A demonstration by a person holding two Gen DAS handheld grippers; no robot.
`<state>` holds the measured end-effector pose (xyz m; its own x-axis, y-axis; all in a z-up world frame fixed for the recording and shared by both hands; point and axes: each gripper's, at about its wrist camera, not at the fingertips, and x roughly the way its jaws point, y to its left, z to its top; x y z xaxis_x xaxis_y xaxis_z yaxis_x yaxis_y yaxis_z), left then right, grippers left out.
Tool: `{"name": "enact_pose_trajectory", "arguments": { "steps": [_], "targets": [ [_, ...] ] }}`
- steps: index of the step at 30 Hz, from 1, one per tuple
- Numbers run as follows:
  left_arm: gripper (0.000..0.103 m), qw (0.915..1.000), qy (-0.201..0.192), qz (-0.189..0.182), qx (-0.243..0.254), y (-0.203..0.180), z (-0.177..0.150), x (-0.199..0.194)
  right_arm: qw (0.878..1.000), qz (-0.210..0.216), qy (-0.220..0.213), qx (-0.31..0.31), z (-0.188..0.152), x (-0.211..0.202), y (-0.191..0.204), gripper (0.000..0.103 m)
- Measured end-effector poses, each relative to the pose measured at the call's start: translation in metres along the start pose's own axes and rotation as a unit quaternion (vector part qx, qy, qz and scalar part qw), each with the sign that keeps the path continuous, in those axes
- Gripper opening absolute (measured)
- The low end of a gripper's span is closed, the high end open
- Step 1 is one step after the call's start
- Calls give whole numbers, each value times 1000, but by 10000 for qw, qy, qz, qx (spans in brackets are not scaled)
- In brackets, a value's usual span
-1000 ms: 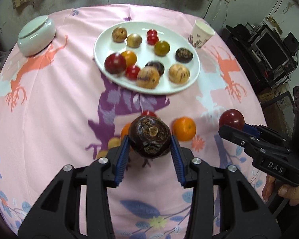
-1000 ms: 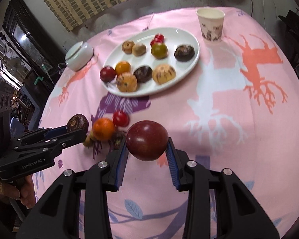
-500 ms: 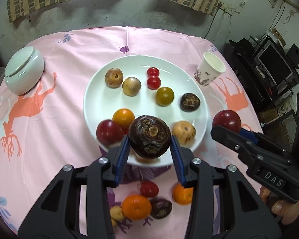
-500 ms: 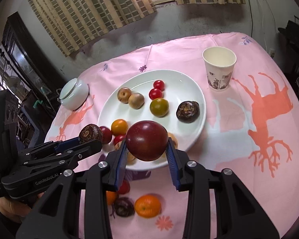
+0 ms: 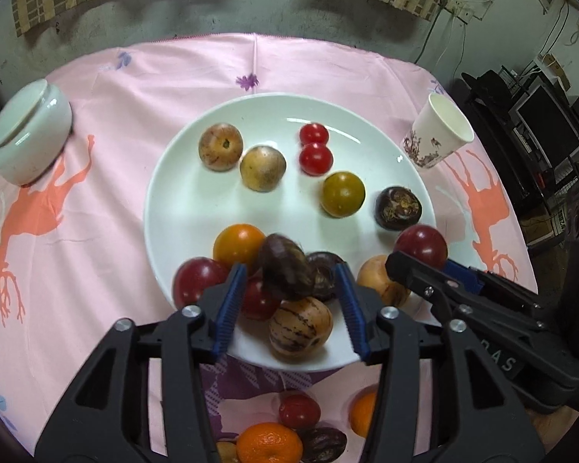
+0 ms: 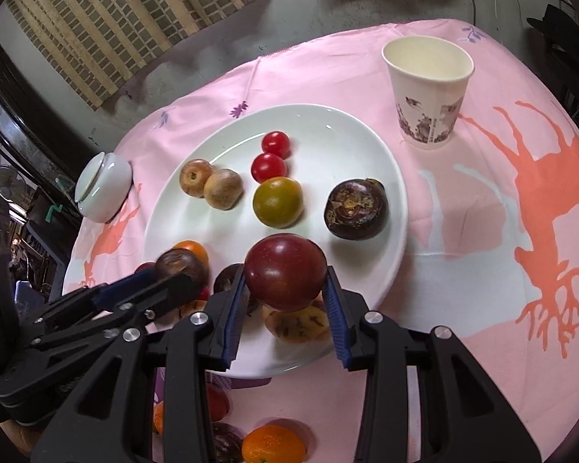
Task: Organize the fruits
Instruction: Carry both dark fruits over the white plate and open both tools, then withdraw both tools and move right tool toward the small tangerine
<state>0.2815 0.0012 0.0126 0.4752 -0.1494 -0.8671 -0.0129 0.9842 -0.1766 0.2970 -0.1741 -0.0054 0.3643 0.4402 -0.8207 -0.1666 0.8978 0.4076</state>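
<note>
A white plate (image 5: 181, 208) (image 6: 351, 142) holds several fruits on the pink cloth. My left gripper (image 5: 289, 297) is open over the plate's near edge. The dark brown fruit (image 5: 285, 268) is blurred and loose between its fingers, apart from both pads. It also shows in the right wrist view (image 6: 181, 266). My right gripper (image 6: 285, 289) is shut on a dark red plum (image 6: 285, 270), held above the plate's near right part. The plum also shows in the left wrist view (image 5: 420, 245). Several loose fruits lie on the cloth nearer me, among them an orange (image 5: 268, 443) (image 6: 272, 443).
A paper cup (image 5: 440, 131) (image 6: 428, 88) stands right of the plate. A lidded white bowl (image 5: 27, 131) (image 6: 102, 187) sits at the left. The round table's edge curves behind the plate, with a grey wall beyond.
Both grippers have moved forward over the plate. My left gripper has opened and the dark brown fruit has come loose and dropped. The right gripper still holds the plum.
</note>
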Motion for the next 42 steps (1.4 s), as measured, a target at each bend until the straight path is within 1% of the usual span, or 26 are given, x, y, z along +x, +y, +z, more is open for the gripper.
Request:
{"name": "enact_pose_trajectory", "arguments": {
  "steps": [1, 3, 6, 7, 8, 9, 13, 16, 19, 24, 28, 32, 36, 39, 42],
  "targets": [
    [65, 9999, -77, 75, -5, 1, 1, -3, 10000, 11, 16, 34, 0, 0, -2, 40],
    [67, 9997, -200, 150, -36, 2, 0, -12, 10000, -12, 38, 76, -3, -1, -4, 40],
    [69, 9997, -178, 132, -114, 5, -3, -20, 10000, -4, -29, 37, -6, -7, -4, 42],
    [70, 9996, -172, 142, -149, 7, -5, -22, 9999, 27, -103, 32, -6, -10, -3, 51],
    [70, 9996, -170, 142, -188, 8, -8, -26, 9997, 34, -243, 54, -6, -14, -3, 75],
    [71, 9995, -157, 144, -247, 11, -12, -29, 9991, 25, -404, 85, -5, -19, -2, 78],
    [71, 9990, -61, 109, -422, 18, -34, -40, 9988, 23, -497, -18, -2, -29, 3, 78],
    [72, 9989, 42, 171, -429, 24, -55, -47, 9992, 83, -395, 15, -11, -35, 1, 78],
    [73, 9982, 205, 257, -511, 33, -80, -51, 9997, 77, -189, 153, -32, -40, -11, 78],
    [73, 9952, 593, 324, -708, 48, -121, -52, 9994, -66, 228, 238, -80, -47, -27, 78],
    [73, 9936, 740, 429, -740, 52, -143, -56, 9980, -157, 489, 356, -114, -55, -39, 78],
    [74, 9936, 811, 440, -658, 48, -156, -62, 9969, -207, 668, 369, -138, -63, -45, 78],
    [74, 9939, 838, 416, -576, 43, -165, -68, 9960, -174, 768, 417, -153, -69, -44, 78],
    [74, 9938, 880, 467, -499, 42, -171, -70, 9965, -159, 750, 335, -158, -74, -39, 78],
    [74, 9936, 883, 483, -522, 44, -174, -73, 9968, -110, 742, 278, -159, -75, -33, 78]
  ]
}}
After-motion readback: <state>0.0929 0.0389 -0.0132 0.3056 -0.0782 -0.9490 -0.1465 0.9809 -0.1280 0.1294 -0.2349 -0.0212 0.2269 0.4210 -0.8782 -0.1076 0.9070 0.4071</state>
